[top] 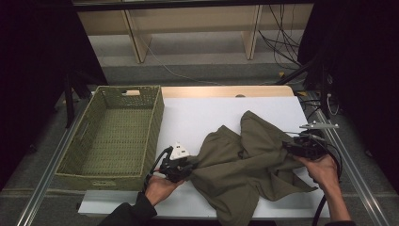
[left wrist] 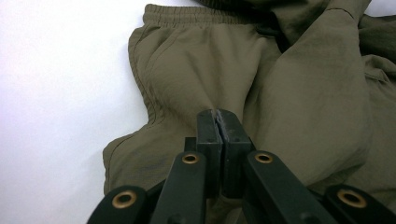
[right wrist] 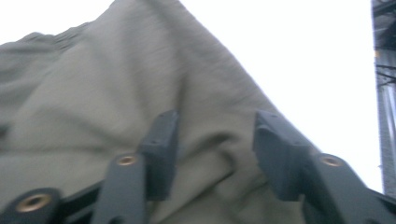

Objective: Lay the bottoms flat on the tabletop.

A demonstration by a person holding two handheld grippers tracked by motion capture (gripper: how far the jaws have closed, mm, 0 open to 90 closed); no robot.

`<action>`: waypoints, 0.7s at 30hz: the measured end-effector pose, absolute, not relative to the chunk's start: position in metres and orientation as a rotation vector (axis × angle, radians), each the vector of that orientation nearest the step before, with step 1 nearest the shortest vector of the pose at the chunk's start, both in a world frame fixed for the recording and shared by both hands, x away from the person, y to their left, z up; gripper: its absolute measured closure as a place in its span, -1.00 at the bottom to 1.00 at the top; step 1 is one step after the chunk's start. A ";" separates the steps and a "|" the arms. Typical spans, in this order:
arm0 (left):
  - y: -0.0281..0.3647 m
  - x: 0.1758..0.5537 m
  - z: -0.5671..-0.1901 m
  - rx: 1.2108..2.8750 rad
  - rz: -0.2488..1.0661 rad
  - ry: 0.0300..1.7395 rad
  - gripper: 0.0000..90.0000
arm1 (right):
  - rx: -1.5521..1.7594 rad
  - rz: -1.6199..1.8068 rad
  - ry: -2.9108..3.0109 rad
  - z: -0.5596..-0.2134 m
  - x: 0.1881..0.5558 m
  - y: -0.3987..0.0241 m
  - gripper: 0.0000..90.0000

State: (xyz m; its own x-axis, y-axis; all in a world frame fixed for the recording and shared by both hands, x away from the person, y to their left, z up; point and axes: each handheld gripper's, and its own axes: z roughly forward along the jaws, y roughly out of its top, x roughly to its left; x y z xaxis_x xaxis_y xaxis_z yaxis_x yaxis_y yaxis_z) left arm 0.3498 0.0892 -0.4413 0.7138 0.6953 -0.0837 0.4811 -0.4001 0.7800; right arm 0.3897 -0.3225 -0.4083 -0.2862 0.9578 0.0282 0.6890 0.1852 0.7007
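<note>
A woven basket (top: 113, 134) sits open-topped just to the left of the left gripper (top: 181, 165), on the white table (top: 202, 113). That gripper, held low in the person's left hand (top: 159, 187), has its jaws pressed together on a fold at the near left edge of the olive trousers (top: 244, 165); in the left gripper view a thin pinch of cloth is caught between the pads, with the elastic waistband (left wrist: 187, 14) lying beyond them. The trousers lie crumpled across the table between the two grippers, one part hanging over the near edge. At their right edge the right gripper (right wrist: 215, 149) has its jaws spread, with a raised ridge of cloth between the pads but not squeezed.

The cloth looks thin, light and limp, so it will likely sag and bunch wherever it is unsupported, and a smooth weave may slip from a shallow pinch. A seam, hem or the waistband probably offers the firmest hold, taken well in from the edge.
</note>
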 end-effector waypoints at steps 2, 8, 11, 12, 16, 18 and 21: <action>0.089 0.350 -0.441 2.073 0.319 0.897 0.95 | 1.552 0.850 2.041 -0.410 0.399 -0.326 -0.03; 0.089 0.349 -0.441 2.078 0.318 0.884 0.94 | 1.615 0.765 2.055 -0.422 0.429 -0.337 -0.09; 0.089 0.349 -0.441 2.080 0.315 0.882 0.94 | 1.631 0.742 2.064 -0.427 0.438 -0.337 -0.07; 0.089 0.349 -0.441 2.079 0.313 0.884 0.94 | 1.632 0.737 2.073 -0.429 0.439 -0.337 -0.06; 0.089 0.349 -0.441 2.079 0.307 0.882 0.94 | 1.630 0.692 2.149 -0.438 0.449 -0.330 -0.06; 0.089 0.348 -0.441 2.082 0.308 0.878 0.94 | 1.628 0.649 2.161 -0.443 0.454 -0.326 -0.06; 0.089 0.348 -0.442 2.085 0.309 0.875 0.93 | 1.644 0.603 2.170 -0.448 0.458 -0.326 -0.06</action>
State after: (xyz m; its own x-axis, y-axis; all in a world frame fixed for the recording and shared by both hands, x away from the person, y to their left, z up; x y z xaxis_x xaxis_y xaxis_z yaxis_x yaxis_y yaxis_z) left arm 0.3480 0.0888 -0.4416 0.7265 0.6818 -0.0862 0.4766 -0.4094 0.7780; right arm 0.4583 -0.3265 -0.4483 -0.2648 0.9640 -0.0220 0.8145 0.2358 0.5301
